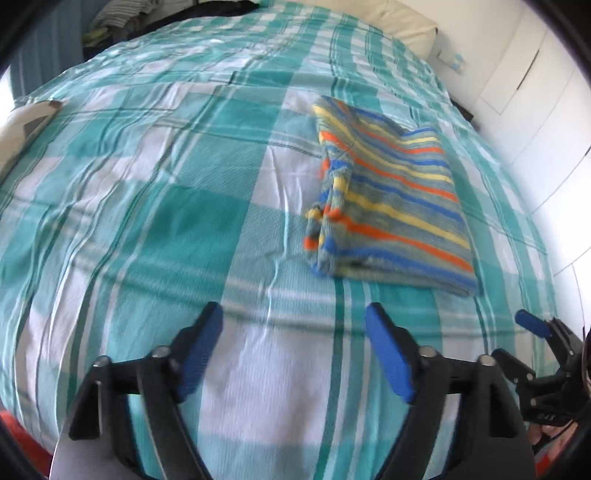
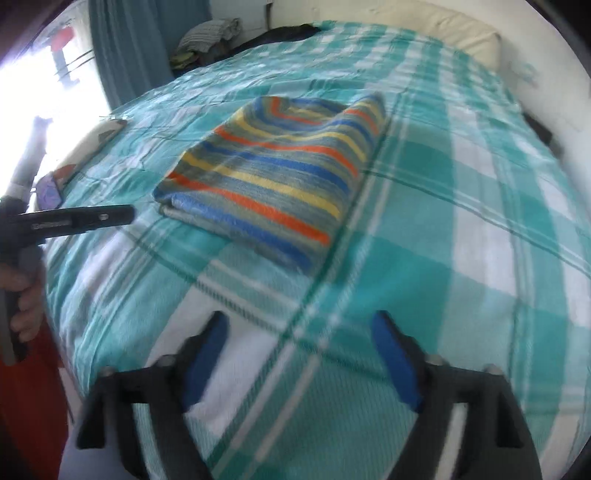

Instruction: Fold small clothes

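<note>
A small striped garment [image 1: 391, 199], in blue, yellow, orange and grey, lies folded into a thick rectangle on the teal-and-white checked bedspread [image 1: 166, 206]. It also shows in the right wrist view [image 2: 280, 173]. My left gripper [image 1: 293, 317] is open and empty, above the bedspread just short of the garment's near edge. My right gripper [image 2: 299, 325] is open and empty, hovering near the bed's front, with the garment ahead and slightly left. The left gripper shows at the left edge of the right wrist view [image 2: 81, 219]. The right gripper shows at the right edge of the left wrist view [image 1: 535, 326].
A cream pillow [image 2: 461, 35] lies at the head of the bed. A pile of clothes [image 2: 207, 37] sits beyond the far left corner by a teal curtain [image 2: 125, 48]. White cupboard doors [image 1: 528, 85] stand to the right. A flat white object [image 2: 92, 144] rests at the bed's left edge.
</note>
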`<state>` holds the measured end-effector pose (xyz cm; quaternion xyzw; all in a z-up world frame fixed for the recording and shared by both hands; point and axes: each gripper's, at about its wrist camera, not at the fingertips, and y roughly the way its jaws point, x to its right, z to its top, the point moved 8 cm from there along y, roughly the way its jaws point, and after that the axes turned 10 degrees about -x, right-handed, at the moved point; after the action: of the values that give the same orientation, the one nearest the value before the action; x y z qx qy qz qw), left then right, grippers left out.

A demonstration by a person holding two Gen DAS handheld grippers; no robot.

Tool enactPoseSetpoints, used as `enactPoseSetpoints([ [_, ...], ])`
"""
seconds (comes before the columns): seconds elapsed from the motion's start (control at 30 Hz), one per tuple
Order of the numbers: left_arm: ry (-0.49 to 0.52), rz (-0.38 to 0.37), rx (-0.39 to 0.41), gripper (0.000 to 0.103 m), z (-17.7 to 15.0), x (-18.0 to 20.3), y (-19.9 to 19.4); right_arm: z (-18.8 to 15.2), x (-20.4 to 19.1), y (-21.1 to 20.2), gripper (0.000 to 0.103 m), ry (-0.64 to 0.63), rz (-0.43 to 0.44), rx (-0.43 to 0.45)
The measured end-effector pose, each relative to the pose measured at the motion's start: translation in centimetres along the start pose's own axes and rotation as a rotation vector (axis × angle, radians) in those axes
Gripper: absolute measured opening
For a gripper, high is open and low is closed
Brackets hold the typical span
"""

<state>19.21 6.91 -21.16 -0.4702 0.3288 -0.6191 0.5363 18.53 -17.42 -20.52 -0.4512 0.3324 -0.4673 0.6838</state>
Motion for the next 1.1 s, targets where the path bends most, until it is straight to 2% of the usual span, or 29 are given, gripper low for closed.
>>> enactPoseSetpoints([
  [0.03, -0.002, -0.007, 0.007, 0.085, -0.7, 0.2, -0.4, -0.9, 0.1, -0.5, 0.093, 0.025, -0.04, 0.0],
  [0.13, 0.011, -0.033, 0.01, 0.087, -2.6, 1.2, -0.7, -2.7, 0.1, -1.2, 0.093, 0.102, -0.121, -0.022],
  [0.27, 0.07, -0.013, -0.009, 0.087, -4.0, 2.8, -0.1, -4.6, 0.6, -1.7, 0.093, 0.19, -0.15, -0.051],
  [0.43, 0.105, 0.002, -0.007, 0.087, -4.8, 3.6, 0.2, -5.5, 0.9, -2.6, 0.093, 0.195, -0.237, -0.047],
  [0.7, 0.128, 0.032, -0.013, 0.087, -5.5, 3.5, 0.7, -6.0, 1.2, -3.7, 0.093, 0.2, -0.316, -0.028],
  [1.1, 0.147, 0.06, -0.021, 0.091, -6.2, 3.4, 1.2, -6.4, 2.1, -4.3, 0.093, 0.219, -0.368, -0.017],
])
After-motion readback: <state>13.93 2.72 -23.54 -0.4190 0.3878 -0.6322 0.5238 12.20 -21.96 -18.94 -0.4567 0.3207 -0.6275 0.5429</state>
